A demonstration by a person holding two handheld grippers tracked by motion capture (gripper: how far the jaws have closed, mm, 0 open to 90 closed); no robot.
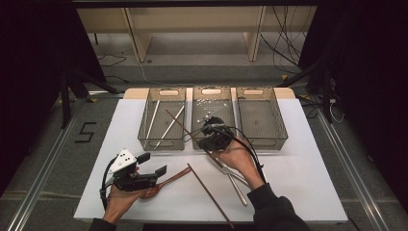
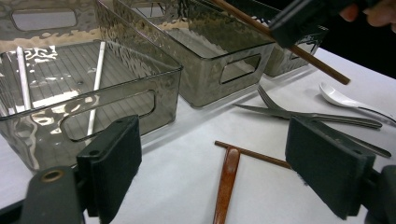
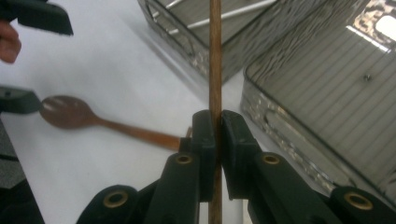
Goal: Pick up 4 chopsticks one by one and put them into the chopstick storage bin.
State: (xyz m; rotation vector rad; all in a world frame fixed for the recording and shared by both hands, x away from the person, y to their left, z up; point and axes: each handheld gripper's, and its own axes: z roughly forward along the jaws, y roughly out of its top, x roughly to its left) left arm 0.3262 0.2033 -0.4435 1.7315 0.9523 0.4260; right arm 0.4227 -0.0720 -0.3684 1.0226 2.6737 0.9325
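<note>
Right gripper (image 3: 217, 135): clamped on brown chopstick (image 3: 215, 56) | Left gripper (image 2: 233, 172): agape, empty | Risk: long stick snags left tray (image 1: 144, 122) rim, pivots loose.

The left gripper (image 1: 153, 164) is held low at the lower left of the high view, its jaws spread wide. The right gripper (image 1: 210, 126) is raised at centre frame, jaws pressed together, forearm angled up from the bottom edge.

Lab: dark curtains (image 1: 29, 57), floor cables (image 1: 284, 43), rails (image 1: 43, 163).
</note>
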